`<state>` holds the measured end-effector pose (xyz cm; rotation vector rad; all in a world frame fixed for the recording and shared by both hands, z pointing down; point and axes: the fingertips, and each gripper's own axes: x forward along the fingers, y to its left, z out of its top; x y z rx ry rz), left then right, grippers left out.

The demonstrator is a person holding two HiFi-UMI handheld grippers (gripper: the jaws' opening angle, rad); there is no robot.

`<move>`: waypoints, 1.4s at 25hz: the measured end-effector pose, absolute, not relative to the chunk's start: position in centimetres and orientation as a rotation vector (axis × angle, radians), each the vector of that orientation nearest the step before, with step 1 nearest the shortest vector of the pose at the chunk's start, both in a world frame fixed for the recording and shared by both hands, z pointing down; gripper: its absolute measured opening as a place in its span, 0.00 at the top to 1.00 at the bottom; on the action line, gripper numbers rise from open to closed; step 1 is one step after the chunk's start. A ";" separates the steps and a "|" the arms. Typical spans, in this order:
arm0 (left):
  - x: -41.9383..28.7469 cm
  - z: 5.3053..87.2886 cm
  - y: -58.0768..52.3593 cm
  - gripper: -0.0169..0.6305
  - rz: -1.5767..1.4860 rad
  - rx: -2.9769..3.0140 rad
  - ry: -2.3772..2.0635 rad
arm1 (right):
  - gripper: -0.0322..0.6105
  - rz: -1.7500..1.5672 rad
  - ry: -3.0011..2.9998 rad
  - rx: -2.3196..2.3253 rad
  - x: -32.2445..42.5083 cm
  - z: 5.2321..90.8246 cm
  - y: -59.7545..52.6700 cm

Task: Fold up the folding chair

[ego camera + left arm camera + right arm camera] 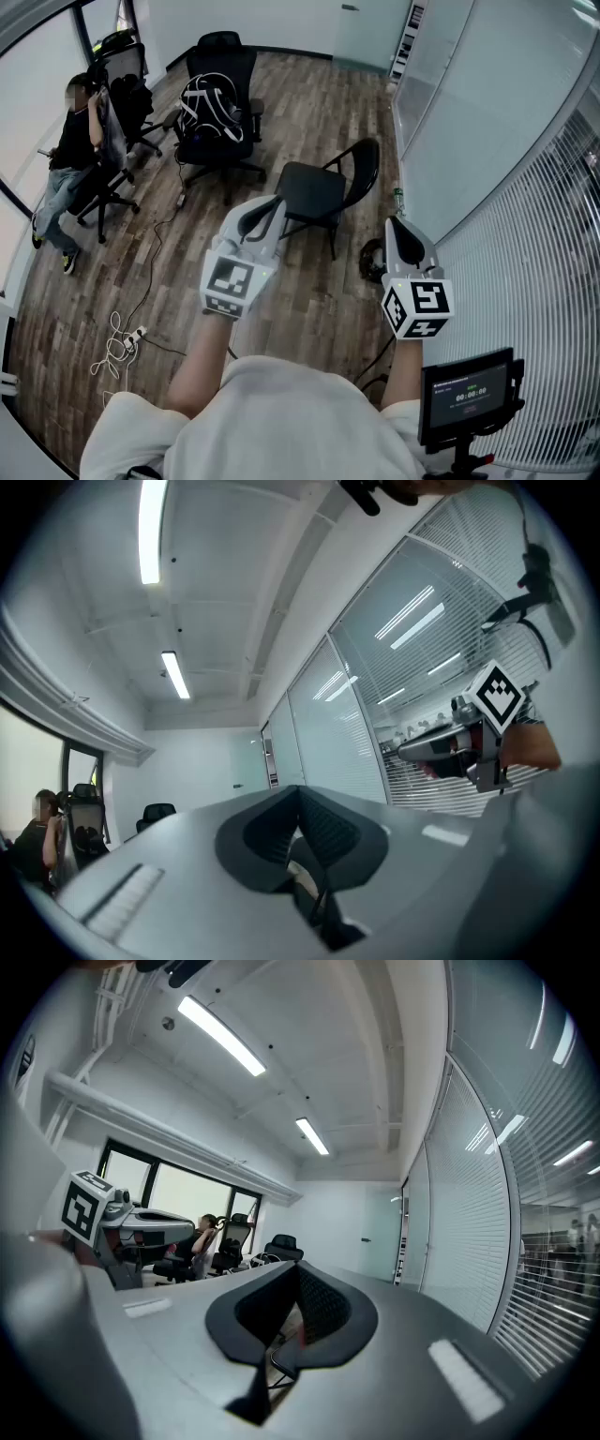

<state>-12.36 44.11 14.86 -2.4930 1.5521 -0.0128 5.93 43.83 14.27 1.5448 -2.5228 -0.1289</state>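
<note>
While folding chair (pixel 314 192) stands unfolded, left gripper (pixel 270 204) and right gripper (pixel 397 225) point level, jaws clenched, empty.

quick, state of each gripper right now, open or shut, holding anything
left gripper: closed, holding nothing
right gripper: closed, holding nothing

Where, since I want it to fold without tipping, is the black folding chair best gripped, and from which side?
Probably the seat's front edge, coming from that side, left of the backrest in the head view. The folding chair stands open with its seat level, so that edge is free to lift toward the backrest; the glass wall crowds the back.
</note>
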 end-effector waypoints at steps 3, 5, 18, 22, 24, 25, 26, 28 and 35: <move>-12.3 15.0 44.2 0.98 -0.020 -2.496 1.543 | 0.95 -0.145 -2.523 1.538 5.8 14.4 43.9; -12.3 15.2 44.1 0.98 -0.031 -2.497 1.549 | 0.95 -0.141 -2.549 1.523 5.7 14.4 44.1; -8.9 17.6 44.7 0.98 -0.052 -2.505 1.567 | 0.95 -0.070 -2.644 1.435 8.6 16.8 45.1; -8.3 18.1 44.6 0.98 -0.038 -2.495 1.596 | 0.95 -0.096 -2.639 1.357 9.0 17.7 45.3; -7.9 18.3 45.1 0.98 -0.039 -2.493 1.594 | 0.95 -0.101 -2.642 1.344 9.1 18.0 45.8; -7.5 18.1 45.0 0.98 -0.042 -2.492 1.594 | 0.95 -0.097 -2.645 1.342 9.5 17.9 45.6; -6.9 17.8 44.7 0.98 -0.048 -2.491 1.598 | 0.95 -0.087 -2.646 1.340 10.0 17.7 45.0; -6.0 17.4 43.9 0.98 -0.065 -2.488 1.613 | 0.95 -0.064 -2.642 1.344 11.1 17.3 43.8; -5.4 19.1 44.1 0.98 -0.086 -2.482 1.649 | 0.95 -0.054 -2.678 1.313 11.7 18.6 43.7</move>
